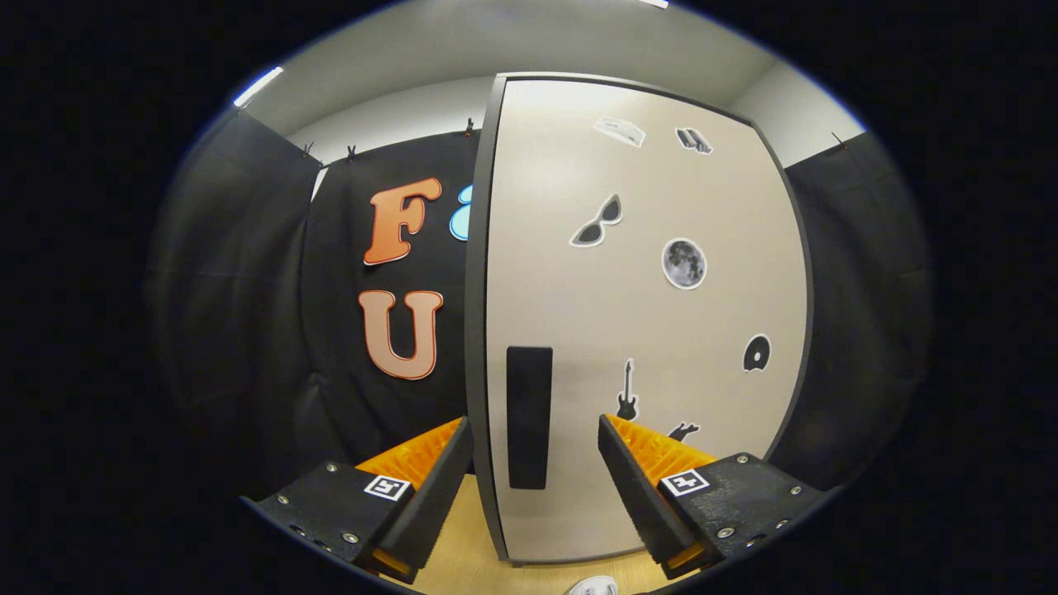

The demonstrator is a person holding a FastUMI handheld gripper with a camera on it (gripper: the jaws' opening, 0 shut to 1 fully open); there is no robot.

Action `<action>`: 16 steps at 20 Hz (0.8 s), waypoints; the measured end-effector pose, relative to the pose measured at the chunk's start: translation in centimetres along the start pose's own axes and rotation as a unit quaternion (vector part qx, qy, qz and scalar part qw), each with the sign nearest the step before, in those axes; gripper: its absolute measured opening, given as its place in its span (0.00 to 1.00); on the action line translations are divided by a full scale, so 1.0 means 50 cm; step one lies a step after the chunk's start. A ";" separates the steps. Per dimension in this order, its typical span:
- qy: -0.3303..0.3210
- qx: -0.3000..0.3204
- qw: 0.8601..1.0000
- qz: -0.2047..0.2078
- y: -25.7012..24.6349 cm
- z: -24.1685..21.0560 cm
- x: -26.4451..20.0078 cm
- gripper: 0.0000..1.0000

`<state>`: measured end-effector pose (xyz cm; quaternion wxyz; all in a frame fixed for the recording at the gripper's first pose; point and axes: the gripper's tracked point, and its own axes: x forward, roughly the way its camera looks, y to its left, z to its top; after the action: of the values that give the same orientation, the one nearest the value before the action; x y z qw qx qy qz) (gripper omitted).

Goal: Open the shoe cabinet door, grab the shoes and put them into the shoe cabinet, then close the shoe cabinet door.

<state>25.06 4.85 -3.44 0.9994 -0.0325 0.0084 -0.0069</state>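
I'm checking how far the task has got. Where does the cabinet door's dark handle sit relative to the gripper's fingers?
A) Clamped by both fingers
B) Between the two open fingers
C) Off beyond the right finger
B: the handle on the closed cabinet door stands in the gap of the open gripper, untouched by either finger.

Even overhead light from a ceiling strip lamp point(258, 85); the cabinet door point(645, 330) is brightly lit without glare. Focus is sharp; fisheye distortion bows the door's edges.

Cabinet door point(661, 330) smooth matt; floor point(463, 554) light wood.
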 end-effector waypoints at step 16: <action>0.017 0.010 1.000 0.011 0.009 -0.034 0.050 0.33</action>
<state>27.56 5.17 -5.22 0.9994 -0.0227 0.0253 0.0037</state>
